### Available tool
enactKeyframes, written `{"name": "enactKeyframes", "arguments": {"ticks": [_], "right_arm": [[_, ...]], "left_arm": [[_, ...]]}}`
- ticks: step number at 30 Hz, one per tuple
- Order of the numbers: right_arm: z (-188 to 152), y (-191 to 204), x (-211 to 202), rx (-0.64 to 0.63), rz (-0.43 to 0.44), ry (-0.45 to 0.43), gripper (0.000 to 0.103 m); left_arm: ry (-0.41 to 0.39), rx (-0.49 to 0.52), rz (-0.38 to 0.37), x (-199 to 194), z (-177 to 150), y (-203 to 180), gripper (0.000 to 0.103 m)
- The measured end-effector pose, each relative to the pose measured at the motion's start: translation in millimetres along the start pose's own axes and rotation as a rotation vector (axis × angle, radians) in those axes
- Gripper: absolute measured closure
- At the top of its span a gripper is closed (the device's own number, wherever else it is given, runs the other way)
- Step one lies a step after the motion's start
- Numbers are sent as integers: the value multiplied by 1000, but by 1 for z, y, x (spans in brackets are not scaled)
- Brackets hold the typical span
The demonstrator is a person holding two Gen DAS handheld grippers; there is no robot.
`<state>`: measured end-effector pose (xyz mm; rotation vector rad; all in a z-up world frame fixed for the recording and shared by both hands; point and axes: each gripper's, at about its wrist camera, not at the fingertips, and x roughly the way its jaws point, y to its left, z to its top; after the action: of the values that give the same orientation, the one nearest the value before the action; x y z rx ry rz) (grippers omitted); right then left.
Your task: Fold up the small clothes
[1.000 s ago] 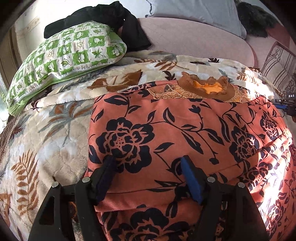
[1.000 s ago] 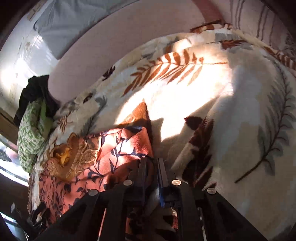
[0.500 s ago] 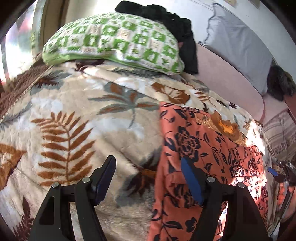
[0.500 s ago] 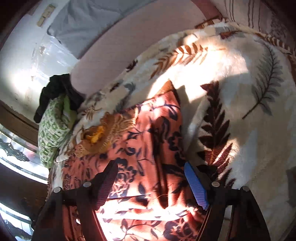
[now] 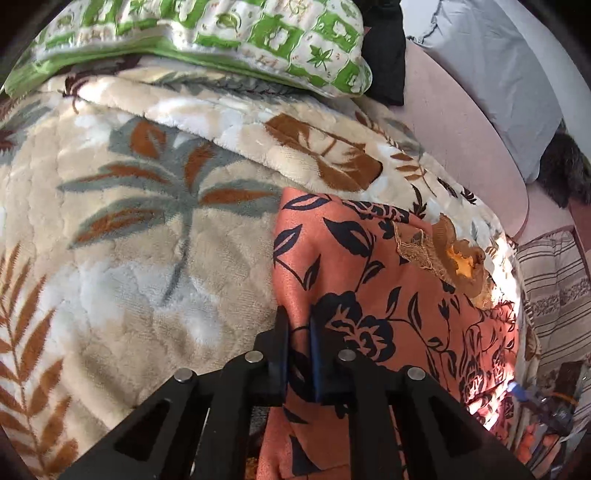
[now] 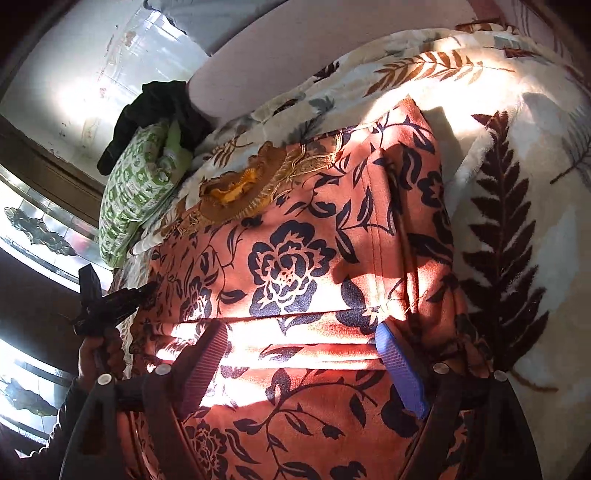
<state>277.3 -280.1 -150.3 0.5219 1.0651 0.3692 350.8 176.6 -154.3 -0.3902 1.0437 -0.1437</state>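
— What were the left jaws doing at that moment?

— The left gripper [image 5: 298, 334] had just been closing, and its two pads stood clamped on the left edge of the orange dress [image 5: 373, 295], a thin fold of the cloth pinched between them.

— And the right one?

— The right gripper [image 6: 306, 354] had just been opening. Its pads stood wide apart over the near part of the dress [image 6: 295, 258], with the cloth lying under and between them, but neither pad pressed on it.

— Where did the dress lie?

— Spread flat on the blanket [image 5: 129, 240], a cream one with brown and grey leaves, covering the bed. Its embroidered neckline [image 5: 454, 254] pointed to the far side, and its right side was folded over onto the middle, a stitched seam running near to far there. Sun fell in a bright band across the near part.

— What was around it?

— At the far left of the blanket lay a green-and-white pillow [image 5: 229, 33], with a black garment [image 5: 384, 55] just behind it. Beyond those ran a pink headboard [image 5: 461, 122], and a grey pillow [image 5: 509, 74] leaned against the wall. In the right wrist view, the person's left hand [image 6: 98, 354] showed at the left edge of the bed, holding its gripper's handle.
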Motion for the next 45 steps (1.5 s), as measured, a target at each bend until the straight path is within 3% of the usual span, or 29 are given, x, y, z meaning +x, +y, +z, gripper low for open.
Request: {"name": "enactKeyframes", "arguments": {"ticks": [3, 6, 7, 12, 23, 25, 27, 28, 31, 35, 37, 39, 40, 41, 45], "right_arm": [[20, 2, -12, 1, 23, -59, 17], [36, -4, 12, -12, -57, -23, 16], [36, -10, 21, -15, -89, 11, 16], [35, 6, 28, -77, -175, 10, 13], [31, 11, 33, -134, -233, 11, 11], [30, 13, 34, -142, -240, 9, 10], [30, 14, 35, -145, -245, 12, 10], [30, 16, 34, -146, -254, 19, 10], [36, 31, 19, -147, -239, -19, 10], [61, 46, 4, -154, -214, -115, 10], [75, 35, 17, -118, -195, -101, 10], [86, 5, 48, -56, -240, -21, 10], [86, -10, 58, -17, -214, 3, 9], [87, -6, 53, -34, -206, -39, 8], [82, 17, 34, -65, -226, -47, 8]], "left_arm": [[-5, -3, -2, 2, -4, 0, 92], [-6, 1, 21, 4, -3, -3, 91], [-6, 14, 32, 3, -3, -4, 91], [-16, 5, 35, 4, -3, -1, 90], [-105, 133, 127, -33, -12, -30, 88], [-142, 179, 159, -44, -18, -41, 79], [-173, 219, 225, -50, -25, -53, 45], [-182, 237, 269, -49, -29, -57, 40], [-144, 286, 356, -31, -36, -60, 38], [-96, 267, 370, -18, -43, -51, 38], [-95, 261, 371, -16, -44, -49, 38], [-92, 267, 373, -13, -45, -50, 38], [-91, 267, 379, -13, -45, -51, 38], [-93, 269, 379, -13, -46, -51, 38], [-86, 258, 375, -20, -46, -49, 38]]}}
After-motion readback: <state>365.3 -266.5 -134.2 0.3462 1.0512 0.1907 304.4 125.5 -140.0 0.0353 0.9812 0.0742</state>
